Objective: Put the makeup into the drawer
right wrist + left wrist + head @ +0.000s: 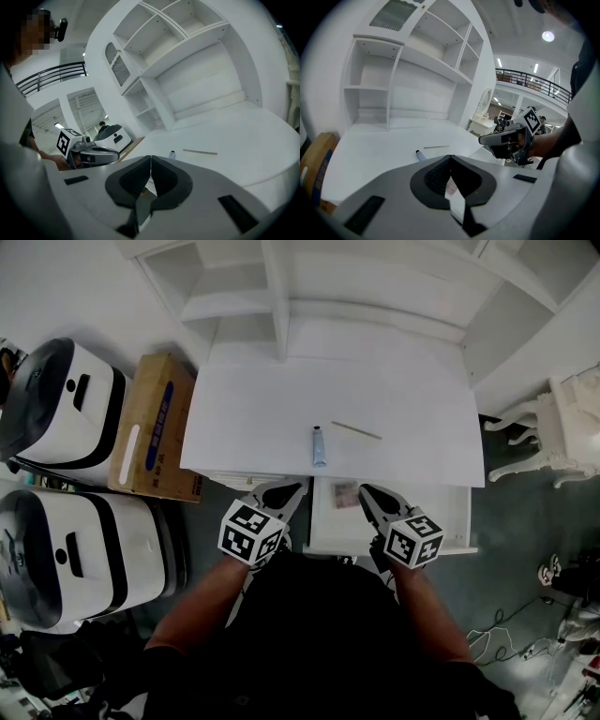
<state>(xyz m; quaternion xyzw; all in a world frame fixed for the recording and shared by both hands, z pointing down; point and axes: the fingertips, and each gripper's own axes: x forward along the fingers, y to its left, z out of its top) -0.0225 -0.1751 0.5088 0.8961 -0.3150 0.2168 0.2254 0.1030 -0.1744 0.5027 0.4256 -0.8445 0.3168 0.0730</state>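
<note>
A small blue makeup tube (320, 444) lies near the front edge of the white desk (253, 418), with a thin stick (356, 430) just right of it. Below that edge a white drawer (458, 514) stands pulled out, and a small pinkish packet (346, 495) lies in its left end. My left gripper (289, 489) is at the desk's front edge, left of the drawer, shut and holding nothing (451, 159). My right gripper (367, 492) hovers over the drawer, also shut and holding nothing (151, 159). Both gripper views show the tube (420, 155) (172, 153) ahead on the desk.
White shelving (277, 296) rises at the desk's back. Left of the desk stand a cardboard box (155, 427) and two white-and-black machines (56, 409) (75, 554). A white chair (553, 427) is at the right, with cables (497, 643) on the floor.
</note>
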